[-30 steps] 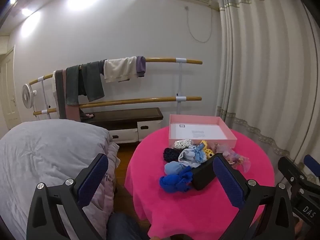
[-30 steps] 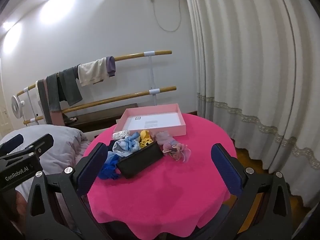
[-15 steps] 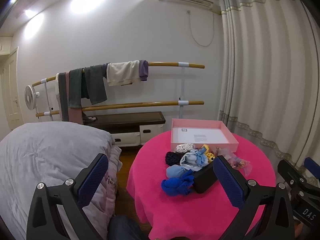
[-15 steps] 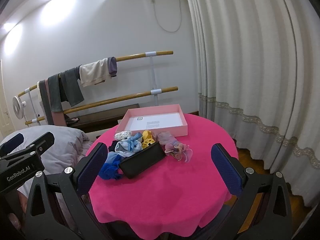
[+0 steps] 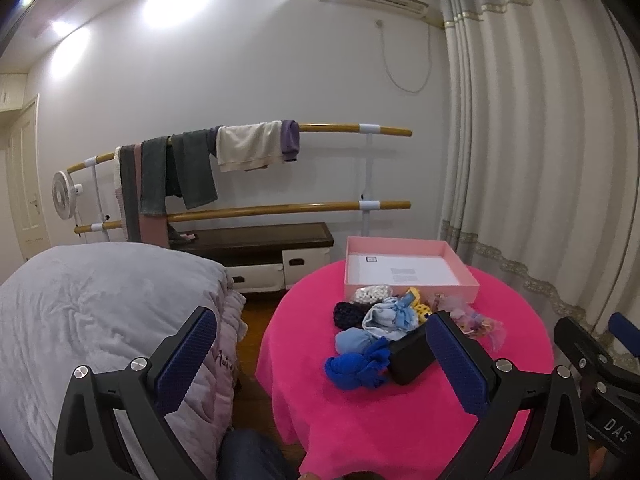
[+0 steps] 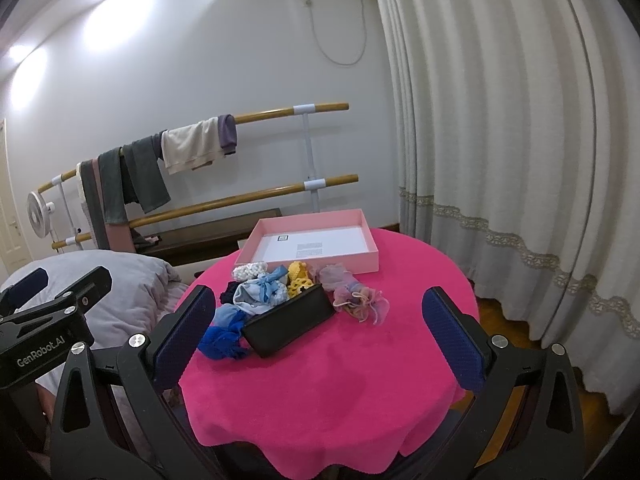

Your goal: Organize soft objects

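Observation:
A round table under a pink cloth (image 6: 340,380) carries a heap of soft hair ties: a royal-blue one (image 6: 220,338), a light-blue one (image 6: 260,294), a yellow one (image 6: 300,278), a white one (image 6: 250,270), a dark one (image 5: 350,314) and a pink gauzy one (image 6: 360,300). A black case (image 6: 290,322) lies among them. Behind stands a shallow pink box (image 6: 310,244), holding only a paper. My left gripper (image 5: 320,356) and right gripper (image 6: 318,332) hang open, well short of the heap, holding nothing.
A grey quilted bed (image 5: 100,312) lies left of the table. Wooden rails with hung towels (image 5: 248,148) and a dark bench (image 5: 256,240) stand at the wall, a small fan (image 5: 62,196) at far left. Curtains (image 6: 500,140) close the right side.
Both grippers have drifted slightly back and up, so the table sits a little lower and farther in each view. Nothing on the table has moved.

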Motion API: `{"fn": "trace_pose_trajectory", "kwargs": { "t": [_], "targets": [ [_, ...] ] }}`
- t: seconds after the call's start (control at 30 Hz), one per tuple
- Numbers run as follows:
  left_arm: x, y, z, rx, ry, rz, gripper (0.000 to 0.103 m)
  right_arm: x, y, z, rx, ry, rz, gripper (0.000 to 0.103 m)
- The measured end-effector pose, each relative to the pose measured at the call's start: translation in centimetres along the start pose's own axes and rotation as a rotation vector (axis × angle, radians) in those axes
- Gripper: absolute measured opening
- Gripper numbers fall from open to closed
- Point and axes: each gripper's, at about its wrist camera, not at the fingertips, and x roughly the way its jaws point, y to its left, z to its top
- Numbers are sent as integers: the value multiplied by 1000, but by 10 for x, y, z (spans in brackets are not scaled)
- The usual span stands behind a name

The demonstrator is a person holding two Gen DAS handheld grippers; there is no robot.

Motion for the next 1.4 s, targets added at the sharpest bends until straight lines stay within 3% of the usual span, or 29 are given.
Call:
{"fn": "trace_pose_trajectory", "kwargs": {
  "t": [0.47, 0.97, 1.17, 1.4],
  "targets": [
    [-8, 7, -3, -7, -37, -6, 103, 1, -1, 0, -12, -3, -11, 103],
    [12, 3, 2, 7, -17, 3, 103, 16, -6, 2, -36, 12, -31, 103],
    [42, 3, 0, 10, 13, 13, 103, 40, -5, 1, -66, 45, -43, 103],
    [112, -5, -7, 44, 135, 12, 103, 94, -13, -11, -62, 155, -49, 103]
  ]
}}
